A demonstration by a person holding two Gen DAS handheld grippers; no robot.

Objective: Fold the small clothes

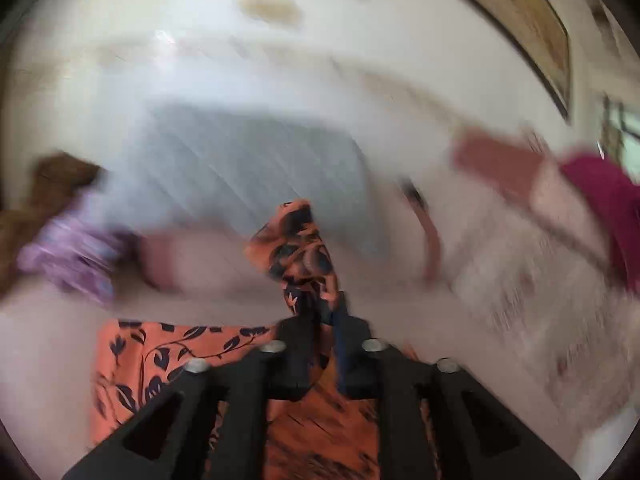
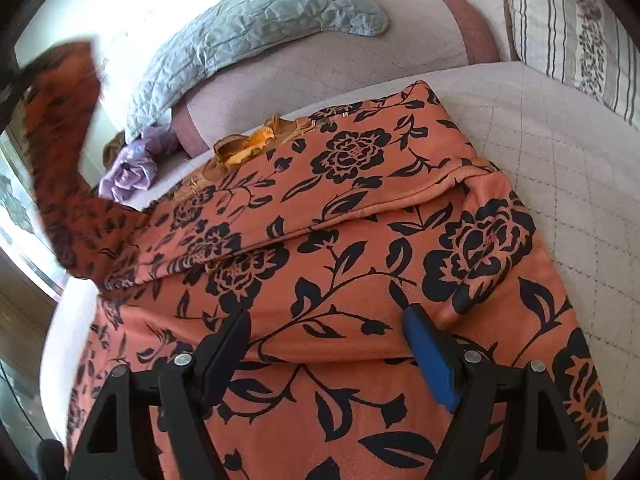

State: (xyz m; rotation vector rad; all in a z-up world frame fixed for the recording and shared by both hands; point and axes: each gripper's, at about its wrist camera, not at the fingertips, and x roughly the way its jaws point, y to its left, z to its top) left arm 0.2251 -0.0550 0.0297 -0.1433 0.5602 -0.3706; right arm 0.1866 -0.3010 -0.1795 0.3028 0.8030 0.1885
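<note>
Mid-fold — left gripper point(image 1: 320, 316) pinches orange floral garment point(image 2: 360, 208) corner, lifted; right gripper point(image 2: 326, 340) spread above it — next, carry corner across.

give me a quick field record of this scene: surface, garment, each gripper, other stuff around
surface: bed with a pale quilted cover
garment: orange floral garment spread on the bed, partly folded, one end lifted at its left
left gripper: shut on a bunched part of the garment, view blurred by motion
right gripper: open, over the garment, holding nothing
other items: grey quilt, purple cloth, striped pillow
</note>
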